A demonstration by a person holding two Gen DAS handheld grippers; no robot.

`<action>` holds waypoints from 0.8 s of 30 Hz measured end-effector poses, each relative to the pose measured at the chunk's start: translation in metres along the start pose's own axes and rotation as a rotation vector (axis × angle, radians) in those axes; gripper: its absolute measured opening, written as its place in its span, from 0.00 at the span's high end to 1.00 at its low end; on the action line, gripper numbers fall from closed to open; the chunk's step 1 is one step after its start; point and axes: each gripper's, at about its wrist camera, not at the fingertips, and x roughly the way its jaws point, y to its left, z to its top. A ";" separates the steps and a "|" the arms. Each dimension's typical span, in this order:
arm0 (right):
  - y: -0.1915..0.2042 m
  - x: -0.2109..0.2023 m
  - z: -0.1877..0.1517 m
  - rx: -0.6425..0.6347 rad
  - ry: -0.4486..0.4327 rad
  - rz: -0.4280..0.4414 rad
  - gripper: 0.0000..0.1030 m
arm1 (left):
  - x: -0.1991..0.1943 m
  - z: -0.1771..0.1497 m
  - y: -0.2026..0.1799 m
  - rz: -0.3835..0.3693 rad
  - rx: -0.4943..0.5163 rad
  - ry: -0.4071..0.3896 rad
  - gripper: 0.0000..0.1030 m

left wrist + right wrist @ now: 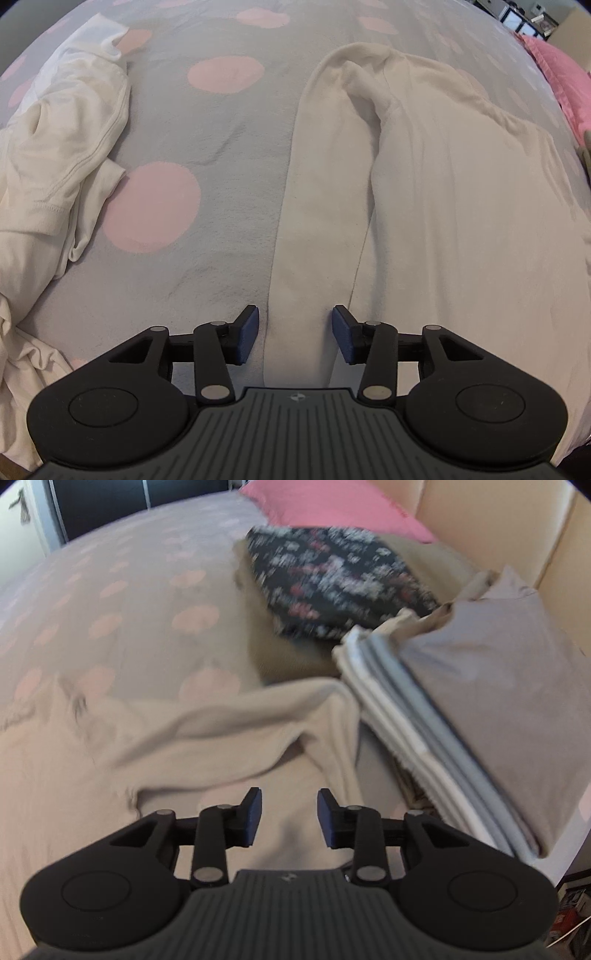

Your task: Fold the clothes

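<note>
A cream long-sleeved top (443, 192) lies spread on the grey bedspread with pink dots (207, 147). Its left sleeve (317, 221) runs straight toward me. My left gripper (295, 334) is open, its blue pads either side of the sleeve's cuff end, empty. In the right wrist view the same cream top (207, 731) shows its other sleeve (332, 746) bent down toward me. My right gripper (290, 818) is open and empty just above the cloth near that sleeve's end.
A crumpled pile of cream and white clothes (62, 155) lies at the left. At the right stand a stack of folded grey and white clothes (461, 709), a dark floral folded item (340, 583), a pink pillow (332, 509) and the beige headboard (480, 520).
</note>
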 end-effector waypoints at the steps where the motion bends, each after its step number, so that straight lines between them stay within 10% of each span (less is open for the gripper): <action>1: 0.002 0.001 0.000 -0.008 -0.001 -0.009 0.65 | 0.000 0.001 0.003 -0.008 -0.015 -0.003 0.59; 9: -0.012 -0.009 0.018 0.029 -0.039 0.044 0.60 | 0.003 0.003 0.001 -0.051 -0.061 -0.010 0.57; 13: -0.028 -0.011 0.024 0.074 -0.050 0.047 0.59 | 0.002 -0.003 -0.019 -0.008 0.022 -0.030 0.97; 24: -0.041 -0.004 0.025 0.128 -0.035 0.023 0.59 | -0.041 0.033 -0.005 0.072 -0.044 -0.199 0.98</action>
